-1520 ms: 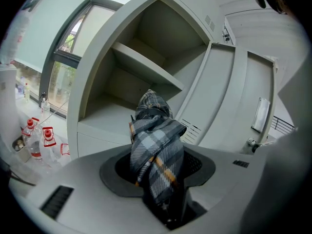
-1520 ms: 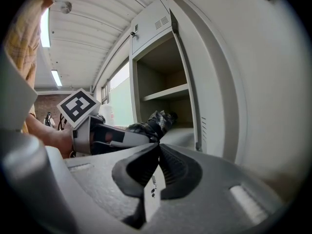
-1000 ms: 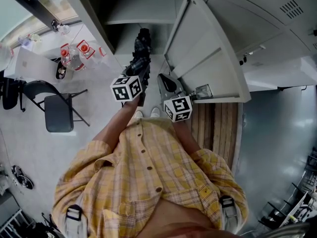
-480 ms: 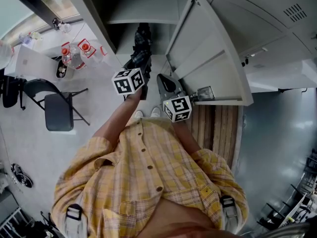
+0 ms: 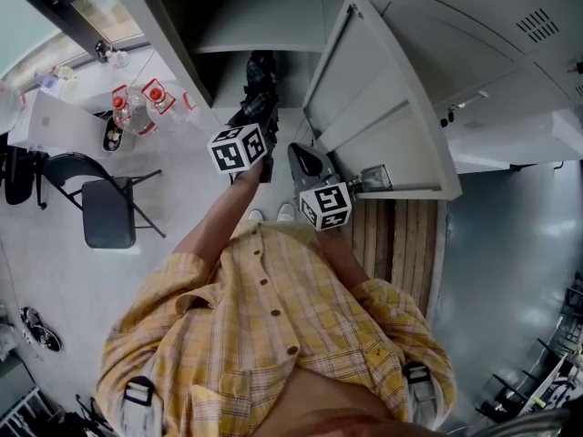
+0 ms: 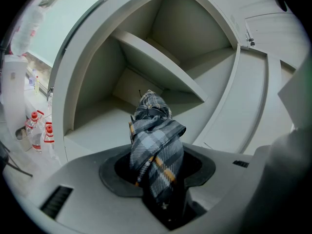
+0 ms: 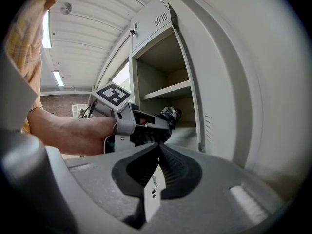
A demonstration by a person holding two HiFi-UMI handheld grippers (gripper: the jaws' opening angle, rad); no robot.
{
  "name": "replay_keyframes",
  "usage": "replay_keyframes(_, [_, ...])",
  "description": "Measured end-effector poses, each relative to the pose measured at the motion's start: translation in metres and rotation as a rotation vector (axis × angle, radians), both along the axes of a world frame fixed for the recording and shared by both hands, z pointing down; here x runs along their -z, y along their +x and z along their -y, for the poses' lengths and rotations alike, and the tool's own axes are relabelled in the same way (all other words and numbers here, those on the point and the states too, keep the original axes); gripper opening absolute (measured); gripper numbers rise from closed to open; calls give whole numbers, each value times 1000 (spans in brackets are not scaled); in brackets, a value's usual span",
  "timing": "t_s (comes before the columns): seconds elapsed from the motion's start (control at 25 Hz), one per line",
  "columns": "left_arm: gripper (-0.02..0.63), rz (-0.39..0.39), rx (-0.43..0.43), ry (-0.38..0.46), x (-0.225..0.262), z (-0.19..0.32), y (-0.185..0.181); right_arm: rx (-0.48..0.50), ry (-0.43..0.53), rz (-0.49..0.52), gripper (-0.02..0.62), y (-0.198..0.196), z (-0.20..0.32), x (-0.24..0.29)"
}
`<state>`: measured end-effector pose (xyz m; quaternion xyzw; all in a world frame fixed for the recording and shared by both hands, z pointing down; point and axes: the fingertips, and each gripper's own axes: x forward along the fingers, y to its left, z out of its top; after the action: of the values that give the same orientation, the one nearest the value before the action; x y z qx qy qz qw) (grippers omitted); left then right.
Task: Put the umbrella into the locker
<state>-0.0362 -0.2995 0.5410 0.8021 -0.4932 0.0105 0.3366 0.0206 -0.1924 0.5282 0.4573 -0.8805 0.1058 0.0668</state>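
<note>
Grey locker point(image 5: 264, 16): one umbrella point(image 6: 153, 130) pinched by left hand-held gripper point(image 6: 161, 162), right hand-held gripper point(image 7: 158, 147) closed.

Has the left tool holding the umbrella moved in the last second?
Yes. In the head view the left tool has moved up the picture, toward the locker opening, taking the umbrella with it.

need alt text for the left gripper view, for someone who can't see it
A folded grey plaid fabric umbrella with orange stripes is clamped in the jaws of the left gripper, its tip pointing toward the space below the shelf of an open pale grey metal locker. The locker's door stands open at the right.
</note>
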Motion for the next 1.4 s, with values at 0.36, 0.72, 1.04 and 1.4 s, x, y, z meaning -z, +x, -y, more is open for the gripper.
replay_keyframes(0.36, [186,-2,21,7,4,12,3,10,0,2,-2,0,1,0])
replay_keyframes(0.72, [186,-49,65,-4,6,24,-2,20,-4,6,-2,-3,1,-2])
replay_keyframes(1.04, [186,-55,81,-11,6,37,-4,14,-3,0,-2,-1,2,-1])
replay_keyframes(1.4, [186,-54,123,-26,5,56,-8,14,-2,-3,-2,2,3,-2])
